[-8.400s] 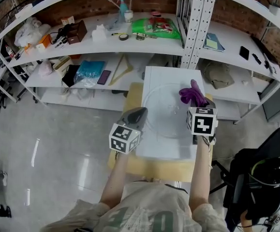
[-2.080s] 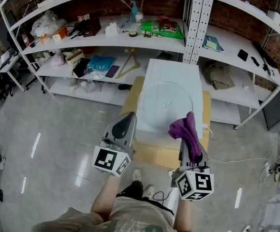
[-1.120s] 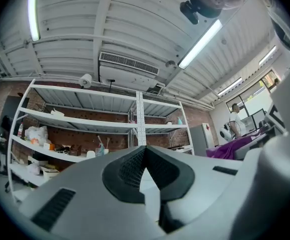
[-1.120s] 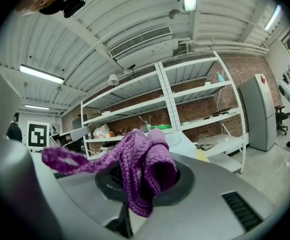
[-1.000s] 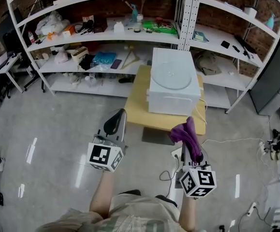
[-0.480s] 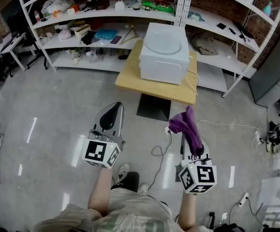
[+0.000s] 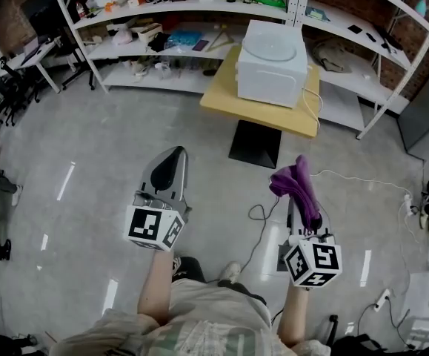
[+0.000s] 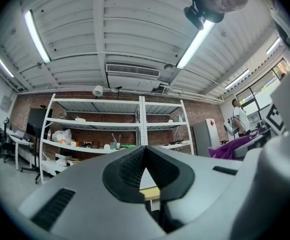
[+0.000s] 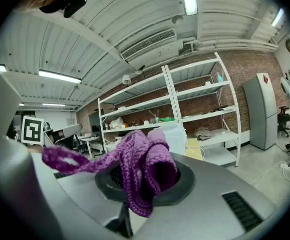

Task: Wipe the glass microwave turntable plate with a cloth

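Above the floor (image 7: pixel 88 147), both held forward: left tongs (image 7: pixel 174 156) closed together, right tongs (image 7: pixel 297 199) clamping the cloth (image 7: pixel 297 181).

Beige-grey T-shirt (image 7: pixel 199 325), green print, short sleeves, bottom centre. Left gripper (image 7: pixel 174 156): grey shell, black ribbed pads (image 8: pixel 129 167). Left cube (image 7: pixel 155 228), right cube (image 7: pixel 313 263): white, black square markers.

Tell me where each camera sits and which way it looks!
Head view: on the person's head, looking steeply down at the floor; both arms, the left gripper and the right gripper show.
Left gripper view: on the left gripper, looking along its shut, empty fingers toward the shelves.
Right gripper view: on the right gripper, looking past the purple cloth it grips.
Shared: head and right gripper views both show the purple cloth and the microwave.
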Demonstrator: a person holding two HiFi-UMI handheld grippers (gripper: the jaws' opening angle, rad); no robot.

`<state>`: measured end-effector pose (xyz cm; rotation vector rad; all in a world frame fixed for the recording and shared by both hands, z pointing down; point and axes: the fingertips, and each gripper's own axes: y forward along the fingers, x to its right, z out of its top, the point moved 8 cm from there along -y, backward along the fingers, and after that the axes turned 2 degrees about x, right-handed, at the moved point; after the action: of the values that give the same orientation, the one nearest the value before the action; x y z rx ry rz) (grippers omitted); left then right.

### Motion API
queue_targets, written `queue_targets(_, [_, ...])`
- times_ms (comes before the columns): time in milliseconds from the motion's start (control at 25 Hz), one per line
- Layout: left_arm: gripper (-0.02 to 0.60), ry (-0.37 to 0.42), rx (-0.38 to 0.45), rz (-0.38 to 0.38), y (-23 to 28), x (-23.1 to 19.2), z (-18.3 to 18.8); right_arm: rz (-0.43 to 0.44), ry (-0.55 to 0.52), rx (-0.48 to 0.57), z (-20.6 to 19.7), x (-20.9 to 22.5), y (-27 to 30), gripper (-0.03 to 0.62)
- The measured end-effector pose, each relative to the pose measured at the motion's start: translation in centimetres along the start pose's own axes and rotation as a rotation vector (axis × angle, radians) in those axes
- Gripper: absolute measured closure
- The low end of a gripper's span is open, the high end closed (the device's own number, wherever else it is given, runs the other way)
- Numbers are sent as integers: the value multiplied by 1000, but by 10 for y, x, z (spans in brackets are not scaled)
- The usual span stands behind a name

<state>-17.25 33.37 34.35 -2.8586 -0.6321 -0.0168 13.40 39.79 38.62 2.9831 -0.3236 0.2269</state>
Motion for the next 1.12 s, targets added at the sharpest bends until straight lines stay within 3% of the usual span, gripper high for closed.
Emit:
queue_targets(280, [580, -8, 31, -11, -58, -42, 14, -54, 1, -29, -14, -54, -25, 543])
queue_targets(560, [580, -68, 37, -78, -144, -107, 13, -79, -65, 19, -28, -177, -46, 543])
queue_targets(720, [580, -82, 42, -136, -186, -132, 17, -149, -6, 96, -37, -227, -95, 543])
queue_targets(920, [580, -116, 30, -195, -225, -130, 18, -231, -36, 79, -48, -257, -149, 543])
queue_targets(1120, [580, -109, 72, -225, -255, -108, 40, -194, -73, 127, -36, -281, -178, 543])
